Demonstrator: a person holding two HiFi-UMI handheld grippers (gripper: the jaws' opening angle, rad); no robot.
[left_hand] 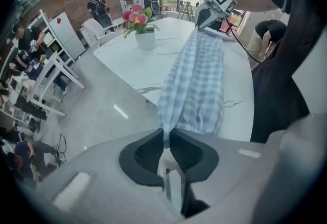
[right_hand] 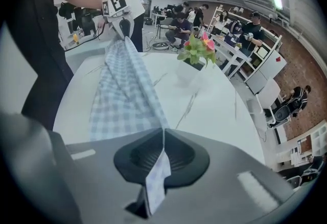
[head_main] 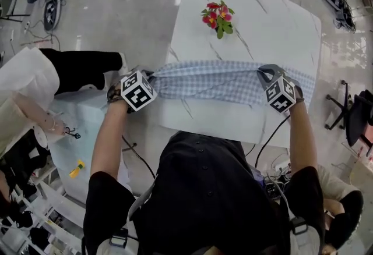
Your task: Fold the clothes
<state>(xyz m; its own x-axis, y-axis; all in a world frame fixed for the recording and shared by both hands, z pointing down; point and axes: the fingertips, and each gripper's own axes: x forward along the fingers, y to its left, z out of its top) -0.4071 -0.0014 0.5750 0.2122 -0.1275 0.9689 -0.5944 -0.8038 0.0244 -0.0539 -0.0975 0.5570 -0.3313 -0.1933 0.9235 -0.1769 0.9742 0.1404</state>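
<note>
A blue-and-white checked garment (head_main: 215,82) is stretched in a long band across the white marble table (head_main: 274,21), over its near half. My left gripper (head_main: 150,78) is shut on the garment's left end, just past the table's left edge. My right gripper (head_main: 265,75) is shut on the right end, above the table's right side. In the left gripper view the checked cloth (left_hand: 196,80) runs from my pinching jaws (left_hand: 165,144) to the other gripper. In the right gripper view the cloth (right_hand: 122,85) is nipped between the dark pads (right_hand: 162,142), with a corner poking back through them.
A pot of red and pink flowers (head_main: 218,17) stands on the table's far half. A second pale table (head_main: 81,131) with small items is at my left, with a seated person (head_main: 35,82) beside it. Black chairs (head_main: 349,114) stand to the right.
</note>
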